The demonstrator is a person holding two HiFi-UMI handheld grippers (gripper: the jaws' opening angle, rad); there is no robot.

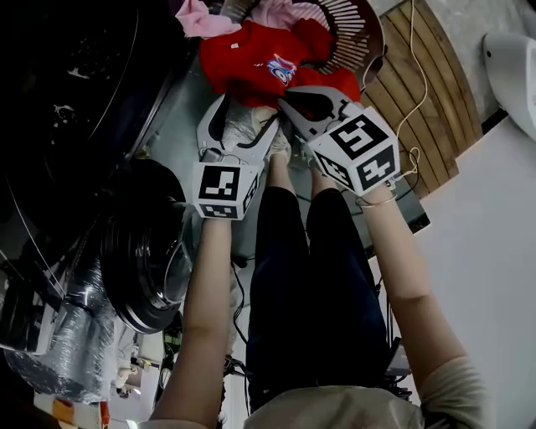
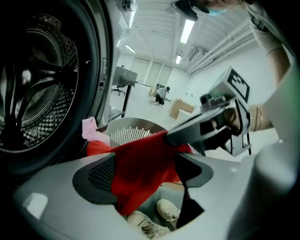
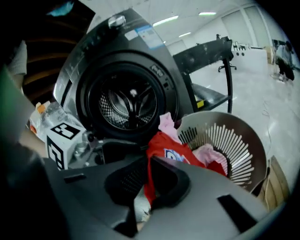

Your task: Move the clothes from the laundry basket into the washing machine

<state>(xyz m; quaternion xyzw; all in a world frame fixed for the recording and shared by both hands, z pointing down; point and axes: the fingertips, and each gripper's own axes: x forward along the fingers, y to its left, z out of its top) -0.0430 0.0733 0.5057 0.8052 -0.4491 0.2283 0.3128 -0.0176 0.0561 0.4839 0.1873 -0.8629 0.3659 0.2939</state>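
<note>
At the basket's point(image 1: 360, 21) rim, with right gripper point(image 3: 147, 183) clamped on the shirt point(image 1: 243, 59) (soft, likely light, floppy), pinch a bunched fold between wide-open left gripper point(image 2: 145, 173) jaws.

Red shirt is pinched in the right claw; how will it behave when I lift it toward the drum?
Likely floppy: the red shirt hangs in folds from the right claw shut on one edge. Probably light, but it lies against the pink garment at the laundry basket and may drag it along.

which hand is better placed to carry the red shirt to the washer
Right, probably: the right gripper is shut on the red shirt, while the left gripper stands open around it.
</note>
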